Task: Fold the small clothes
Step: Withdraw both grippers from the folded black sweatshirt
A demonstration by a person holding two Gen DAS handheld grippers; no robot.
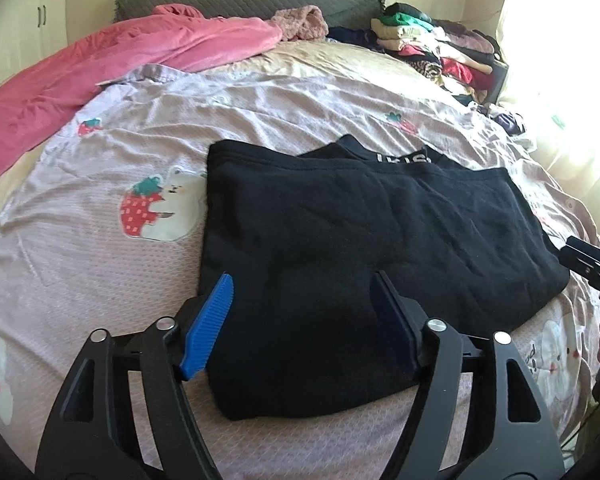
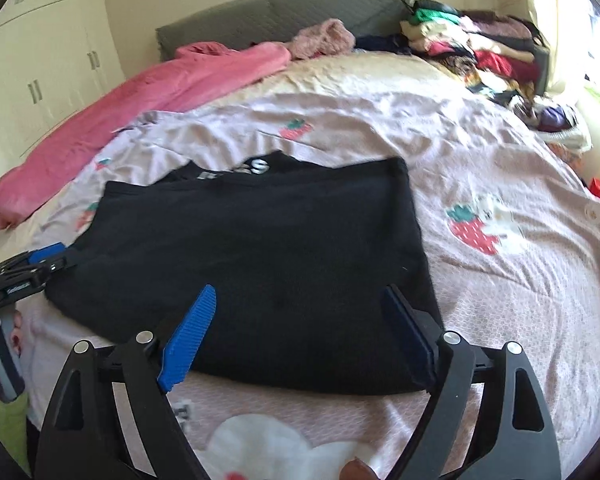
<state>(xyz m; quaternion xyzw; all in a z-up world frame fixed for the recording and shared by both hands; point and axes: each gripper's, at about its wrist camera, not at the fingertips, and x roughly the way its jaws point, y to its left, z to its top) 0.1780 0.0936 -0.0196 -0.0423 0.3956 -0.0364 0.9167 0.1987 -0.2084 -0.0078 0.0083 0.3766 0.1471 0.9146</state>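
Spread left tongs point(image 1: 300, 296), folded black garment point(image 1: 364, 240), bedspread point(image 1: 100, 280)

Bed point(image 1: 340, 64) has a strawberry-print sheet point(image 1: 100, 272) with a folded black garment point(image 1: 340, 232), pink blanket point(image 1: 100, 68), and clothes pile point(image 1: 432, 48) on it.

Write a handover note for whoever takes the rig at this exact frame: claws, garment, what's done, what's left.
Left claw: open, holding nothing, over the near left edge of the black garment.
Right claw: open, holding nothing, over its near right edge.
The garment lies flat on the strawberry-print cover, partly folded, white lettering showing at the far edge.
Pile of clothes at the far right of the bed.
Left: probably one more fold, then set it aside.
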